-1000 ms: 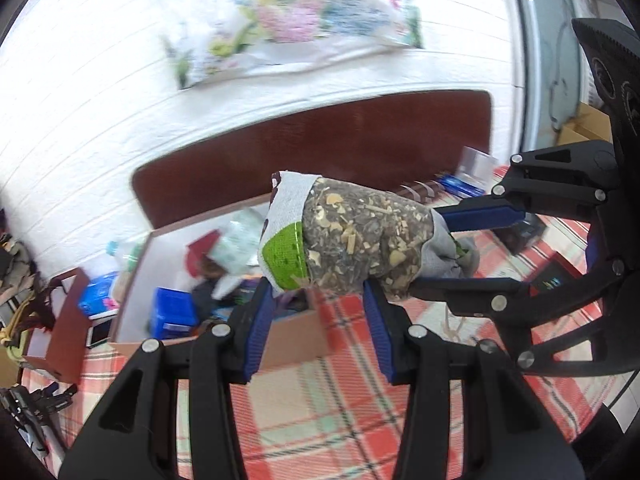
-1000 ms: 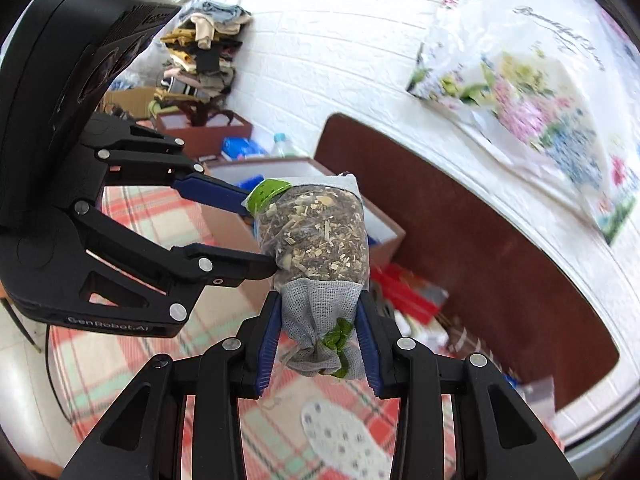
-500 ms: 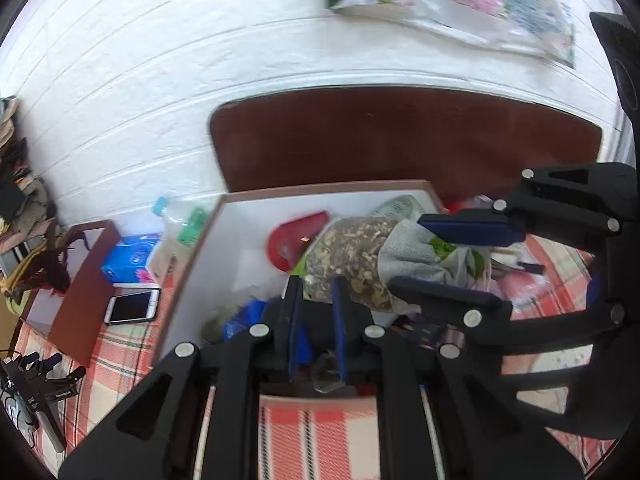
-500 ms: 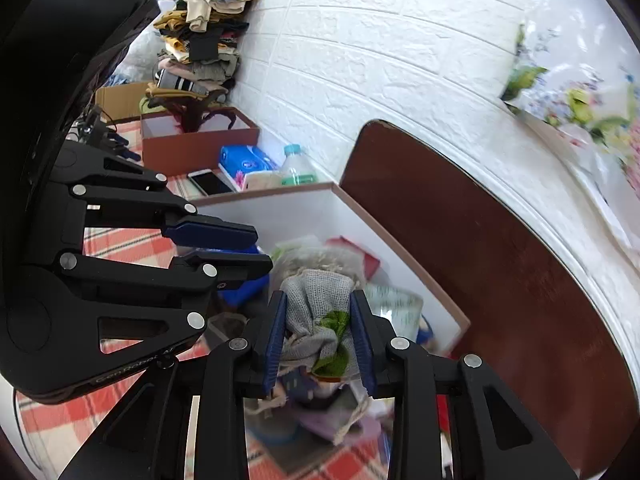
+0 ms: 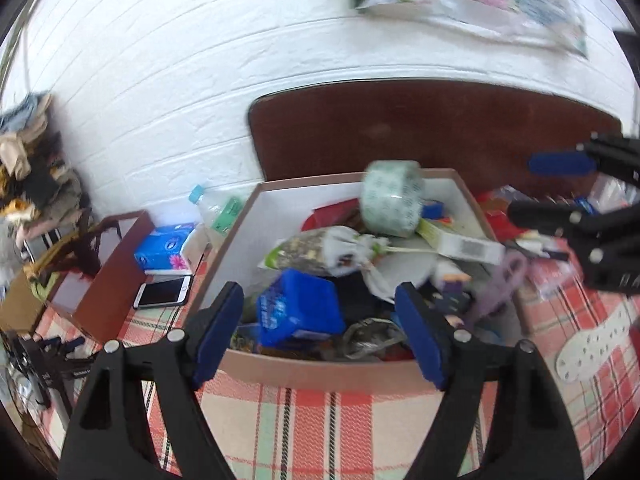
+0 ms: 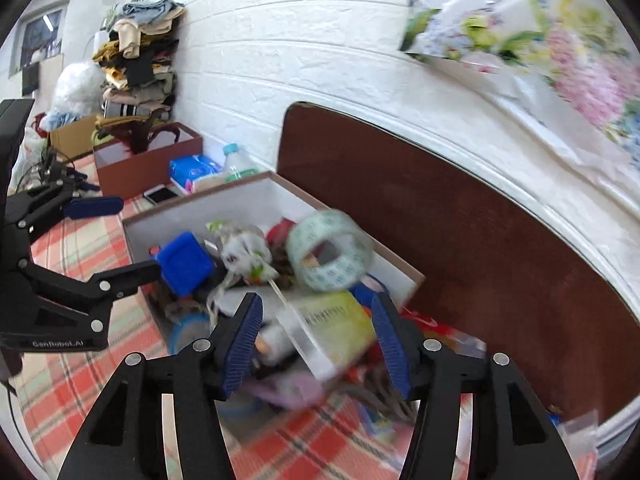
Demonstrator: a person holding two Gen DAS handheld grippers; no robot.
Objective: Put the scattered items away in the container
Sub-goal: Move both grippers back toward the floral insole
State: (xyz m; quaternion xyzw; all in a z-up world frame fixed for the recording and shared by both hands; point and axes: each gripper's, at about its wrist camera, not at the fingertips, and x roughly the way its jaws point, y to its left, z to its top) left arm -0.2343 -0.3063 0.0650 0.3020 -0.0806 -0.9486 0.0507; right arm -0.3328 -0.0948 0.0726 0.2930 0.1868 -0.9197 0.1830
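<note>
Where the pile inside the cardboard box point(image 5: 432, 376) gets deep, hard to tell one item from another: lower things buried, motion blur smearing the near corner in the right wrist view. Cut off at the right edge of the left wrist view, most of the right tongs point(image 6: 316, 344). Herb pouch point(image 5: 320, 248): clear bag of brownish chopped bits, green patch at one end, grey cloth knotted at the other, lying on its side atop the heap inside the box, touching a blue plastic case point(image 5: 300, 308). Beside it, propped on the heap, a pale patterned tape roll point(image 5: 394, 204). Left tongs point(image 5: 320, 332) opening, blue pads wide apart, nothing gripped. Right tongs opening too, empty, above the box's near corner. Box on a plaid-covered bench point(image 5: 304, 432).
</note>
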